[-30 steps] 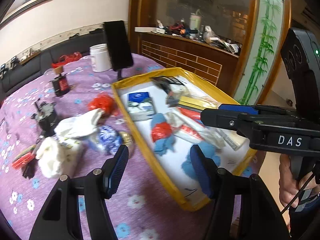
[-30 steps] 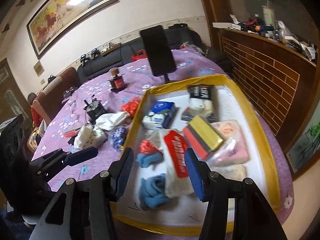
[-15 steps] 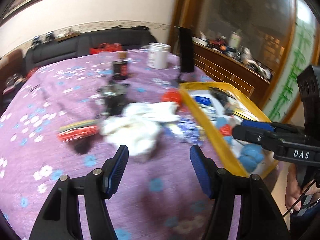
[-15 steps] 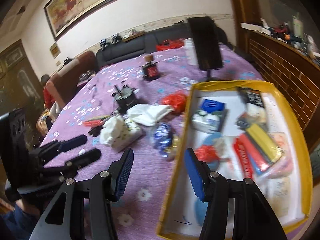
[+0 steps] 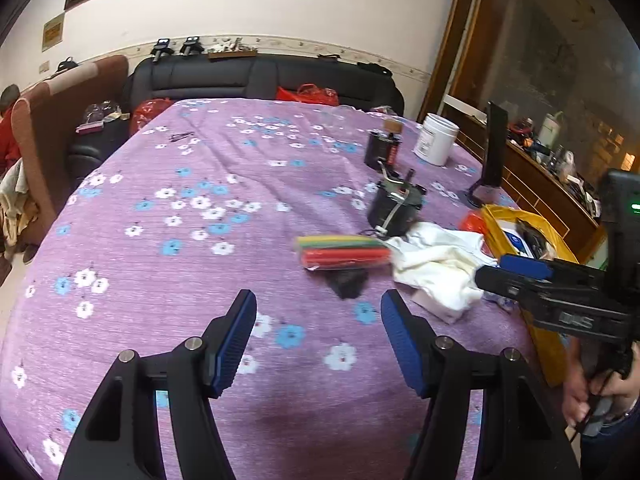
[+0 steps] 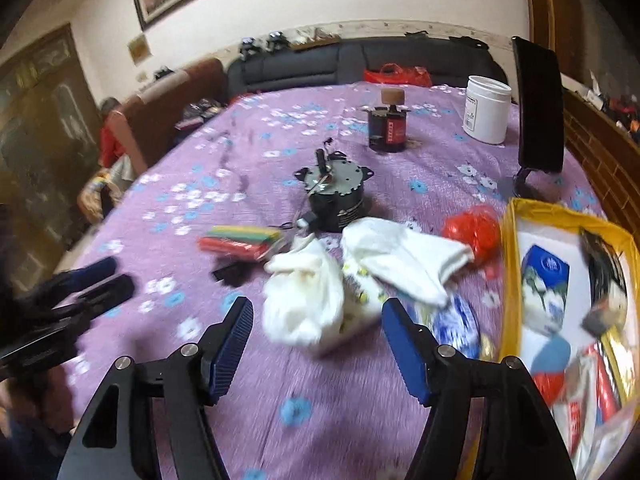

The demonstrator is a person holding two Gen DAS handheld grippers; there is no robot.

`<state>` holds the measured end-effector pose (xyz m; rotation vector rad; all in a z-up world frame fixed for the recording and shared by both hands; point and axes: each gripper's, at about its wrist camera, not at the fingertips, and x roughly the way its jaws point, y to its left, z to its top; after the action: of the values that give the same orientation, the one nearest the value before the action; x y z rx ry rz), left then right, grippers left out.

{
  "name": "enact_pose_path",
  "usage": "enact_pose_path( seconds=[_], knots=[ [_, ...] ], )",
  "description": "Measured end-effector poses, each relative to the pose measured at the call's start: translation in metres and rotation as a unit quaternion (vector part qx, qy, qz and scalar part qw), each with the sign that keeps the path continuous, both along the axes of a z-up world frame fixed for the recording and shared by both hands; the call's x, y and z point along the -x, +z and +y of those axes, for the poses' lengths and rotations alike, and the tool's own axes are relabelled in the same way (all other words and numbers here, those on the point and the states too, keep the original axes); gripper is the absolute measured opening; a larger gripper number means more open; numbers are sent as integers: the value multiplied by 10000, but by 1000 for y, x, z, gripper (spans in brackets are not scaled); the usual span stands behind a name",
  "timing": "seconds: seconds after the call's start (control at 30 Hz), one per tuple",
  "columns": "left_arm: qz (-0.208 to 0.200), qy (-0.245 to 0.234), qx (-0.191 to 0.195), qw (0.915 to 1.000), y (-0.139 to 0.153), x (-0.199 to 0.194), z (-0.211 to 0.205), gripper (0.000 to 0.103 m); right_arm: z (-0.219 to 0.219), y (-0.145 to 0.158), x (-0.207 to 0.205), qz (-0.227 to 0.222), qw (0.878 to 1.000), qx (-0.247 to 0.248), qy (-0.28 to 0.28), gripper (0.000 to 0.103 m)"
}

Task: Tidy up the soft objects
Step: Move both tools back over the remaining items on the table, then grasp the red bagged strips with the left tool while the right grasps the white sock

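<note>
Two white cloths [image 6: 392, 256] [image 6: 304, 304] lie crumpled on the purple flowered tablecloth [image 6: 320, 392], over a patterned packet. My right gripper [image 6: 318, 312] hovers just short of the nearer cloth. Its jaws are opening and the pads touch nothing. A red, yellow and green sponge pack [image 5: 344, 250] lies left of the cloths [image 5: 436, 264]. My left gripper [image 5: 319, 308] stands open over bare tablecloth, short of that pack, with nothing between its fingers. A red plastic bag [image 6: 474, 228] and a blue-white packet [image 6: 460, 324] lie beside the yellow-rimmed box [image 6: 508, 280], which holds several soft packets.
A black motor [image 6: 340, 196] stands behind the cloths. Further back are a dark corked bottle [image 6: 390, 128], a white jar [image 6: 486, 108] and a phone on a stand [image 6: 538, 112]. A small black item [image 5: 348, 284] lies under the sponge pack. A black sofa [image 5: 260, 80] lines the far side.
Both views have swung left, away from the yellow-rimmed box and onto the loose things on the tablecloth. The right gripper's jaws stand wider than before. The left jaws look unchanged.
</note>
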<state>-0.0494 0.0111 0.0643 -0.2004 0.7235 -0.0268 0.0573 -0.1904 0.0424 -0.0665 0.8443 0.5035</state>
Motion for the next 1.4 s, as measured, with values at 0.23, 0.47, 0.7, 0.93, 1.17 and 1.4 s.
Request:
enact_pose_path(
  seconds=[0.23,0.47,0.7,0.93,1.17,1.4],
  knots=[
    [42,140,-109,9998,4,0,17,64,5,-5,14,206,9980,-237,552,6],
    [138,27,-168,9998,8,-17,18,68,-6,12,90,174,9747,-146,2224,7],
    [793,-424,-330,9954,0,-86,5,83,-25,-6,78,101,9915,242,1278,11],
    [1558,-529,-123,9863,-25,-139,-14,83,-46,3,73,107,9941,-207,1055,17],
    [1740,-811,-741,9786,-48,-180,-31,84,-53,0,68,324,9937,-481,956,17],
    [2026,-1377,188,9694,-52,-135,-18,84,-61,1,67,353,9925,-655,967,23]
  ],
)
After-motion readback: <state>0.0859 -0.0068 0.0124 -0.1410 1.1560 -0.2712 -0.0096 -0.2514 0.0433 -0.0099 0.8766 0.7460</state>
